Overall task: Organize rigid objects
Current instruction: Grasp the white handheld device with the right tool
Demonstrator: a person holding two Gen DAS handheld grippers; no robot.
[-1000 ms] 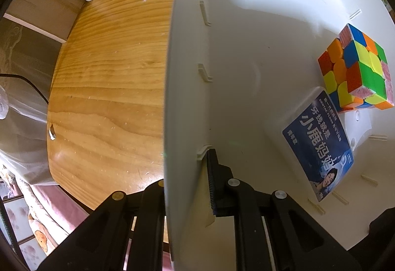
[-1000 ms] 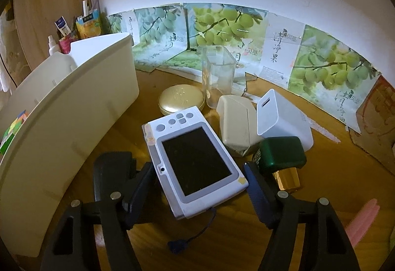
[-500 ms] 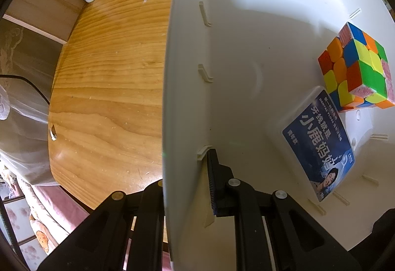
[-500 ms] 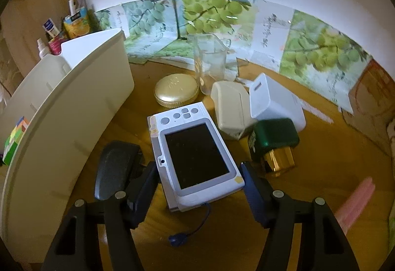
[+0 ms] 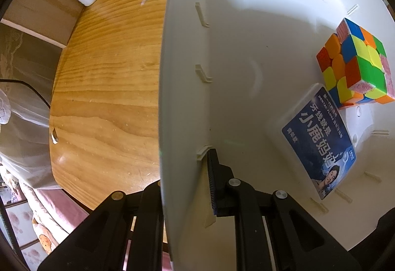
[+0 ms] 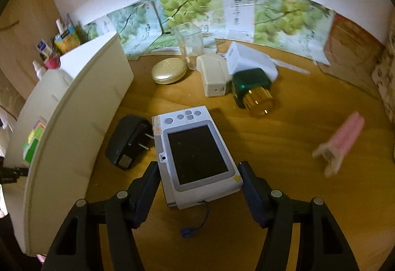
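Left wrist view: my left gripper [image 5: 186,179] points straight down, jaws clamped on the white bin [image 5: 182,98] wall; cube [image 5: 355,63] and blue box [image 5: 321,142] lie inside, far right.

Right wrist view: my right gripper [image 6: 197,179], angled downward, has been closing around the handheld device [image 6: 195,155], pads at its sides, long axis pointing away.

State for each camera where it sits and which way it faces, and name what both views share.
Left wrist: on the left gripper, looking straight down; its fingers clamp the white plastic bin wall.
Right wrist: on the right gripper, angled down; fingers flank the white handheld device with dark screen.
Shared: bin, multicoloured puzzle cube, wooden table.
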